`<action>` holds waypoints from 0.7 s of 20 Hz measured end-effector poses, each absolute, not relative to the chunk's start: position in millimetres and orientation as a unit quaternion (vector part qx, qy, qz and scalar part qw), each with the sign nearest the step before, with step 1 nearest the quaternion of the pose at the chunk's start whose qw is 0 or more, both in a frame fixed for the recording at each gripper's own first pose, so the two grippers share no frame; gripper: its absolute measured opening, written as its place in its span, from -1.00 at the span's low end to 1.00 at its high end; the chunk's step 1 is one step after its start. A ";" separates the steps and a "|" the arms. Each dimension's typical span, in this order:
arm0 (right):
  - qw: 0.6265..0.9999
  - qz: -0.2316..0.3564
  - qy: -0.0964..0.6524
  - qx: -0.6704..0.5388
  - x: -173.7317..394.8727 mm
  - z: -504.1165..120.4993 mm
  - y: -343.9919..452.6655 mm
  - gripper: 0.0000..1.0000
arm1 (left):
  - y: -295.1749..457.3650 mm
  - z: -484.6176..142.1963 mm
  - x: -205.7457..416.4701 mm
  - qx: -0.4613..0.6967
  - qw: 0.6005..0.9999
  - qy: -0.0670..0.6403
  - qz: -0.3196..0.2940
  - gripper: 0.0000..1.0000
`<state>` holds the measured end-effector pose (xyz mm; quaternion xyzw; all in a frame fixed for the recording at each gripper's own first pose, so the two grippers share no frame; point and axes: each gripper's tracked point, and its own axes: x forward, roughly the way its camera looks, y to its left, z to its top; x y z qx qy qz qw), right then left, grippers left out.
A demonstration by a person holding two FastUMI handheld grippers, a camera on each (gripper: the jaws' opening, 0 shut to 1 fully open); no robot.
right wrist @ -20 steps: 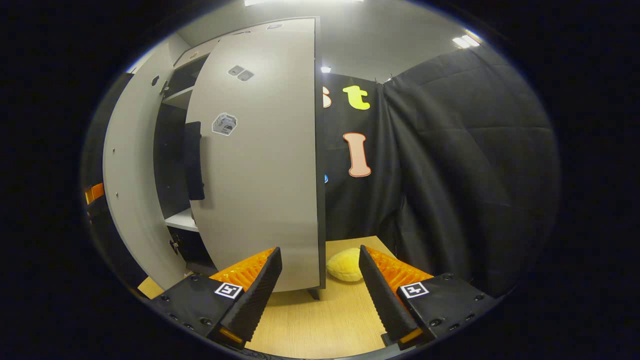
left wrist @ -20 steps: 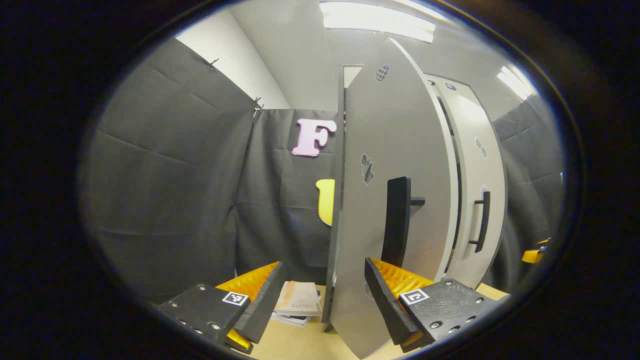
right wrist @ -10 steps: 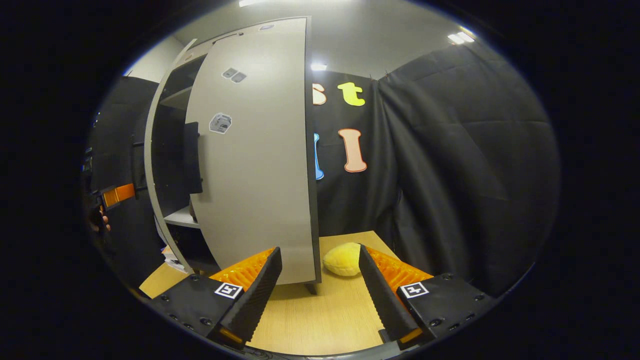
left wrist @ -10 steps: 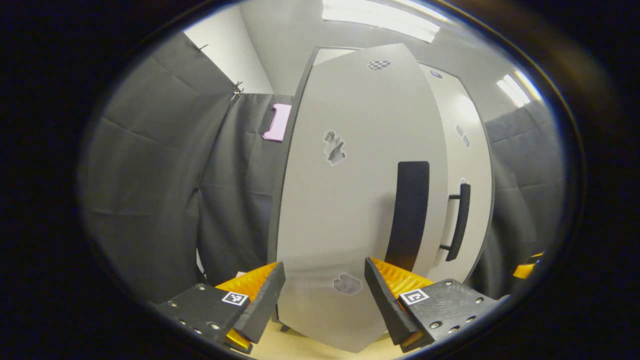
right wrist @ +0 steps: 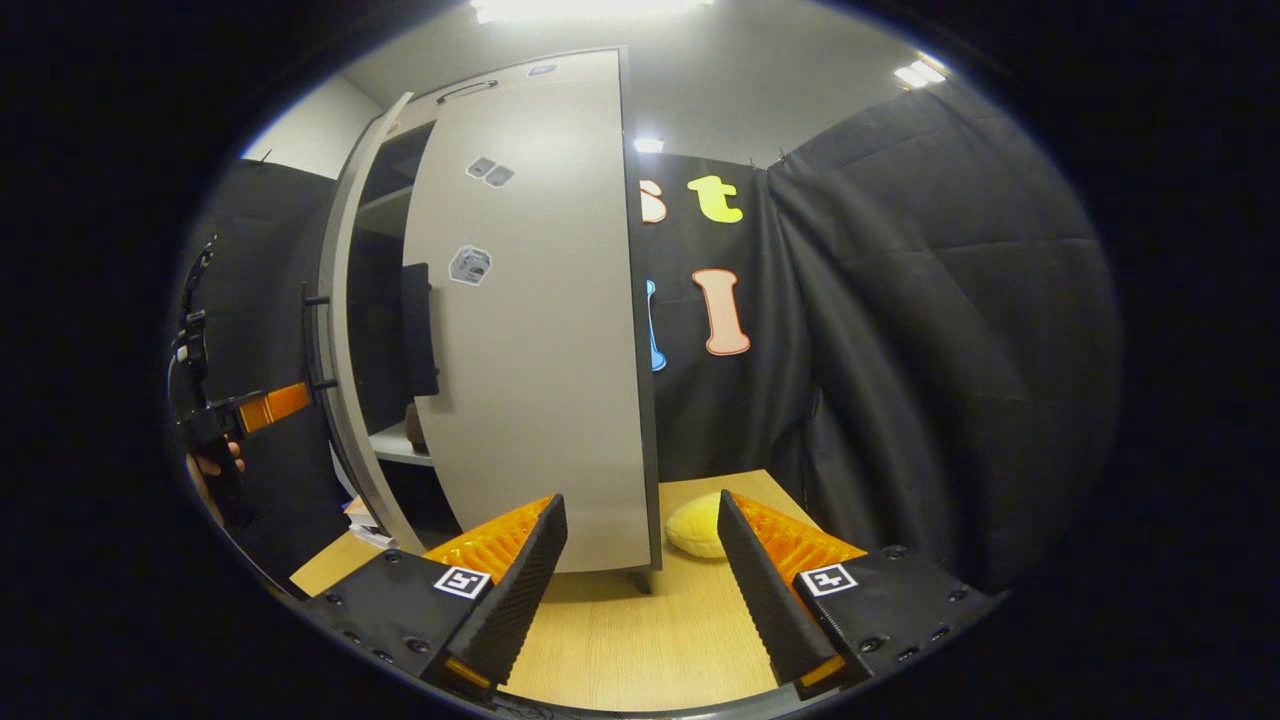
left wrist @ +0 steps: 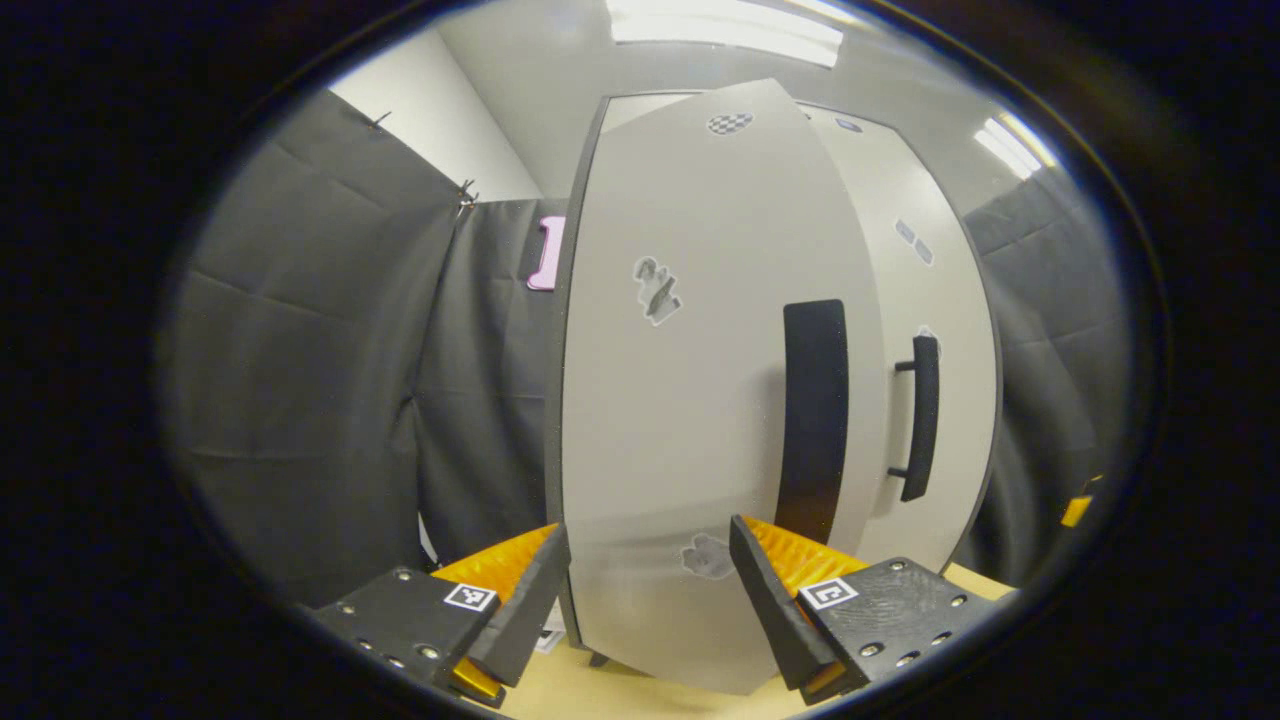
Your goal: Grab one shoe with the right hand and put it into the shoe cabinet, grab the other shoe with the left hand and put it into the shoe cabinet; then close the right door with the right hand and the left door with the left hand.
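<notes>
Judging by both views, the door-closing stage is under way: the left door [left wrist: 690, 400] stands nearly shut, while the right door [right wrist: 540, 330] remains ajar. Shoes are not discernible inside the shoe cabinet [right wrist: 385, 320]. Left gripper [left wrist: 650, 590] and right gripper [right wrist: 640, 590] fingers are spread wide, holding nothing.

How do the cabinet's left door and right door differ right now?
The left door carries a checkered sticker at its top; the right door a pair of small grey ones. In the right gripper view the right door shows its broad face, the left door nearly its edge. Both are grey, black-handled, not yet shut.
</notes>
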<state>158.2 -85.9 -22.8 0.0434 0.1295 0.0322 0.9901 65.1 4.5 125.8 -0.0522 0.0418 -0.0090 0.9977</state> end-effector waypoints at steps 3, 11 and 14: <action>0.992 0.043 0.107 0.040 148.3 -5.1 -76.2 0.92 | 20.4 128.3 44.6 -0.040 0.998 0.043 -0.004 1.00; 0.994 0.067 0.069 0.044 107.6 24.5 -55.8 0.92 | 57.3 153.0 -30.8 -0.010 1.000 0.027 0.002 0.99; 0.994 0.072 0.058 0.049 87.9 31.6 -48.3 0.92 | 66.7 160.4 -61.0 -0.003 1.000 0.020 0.001 1.00</action>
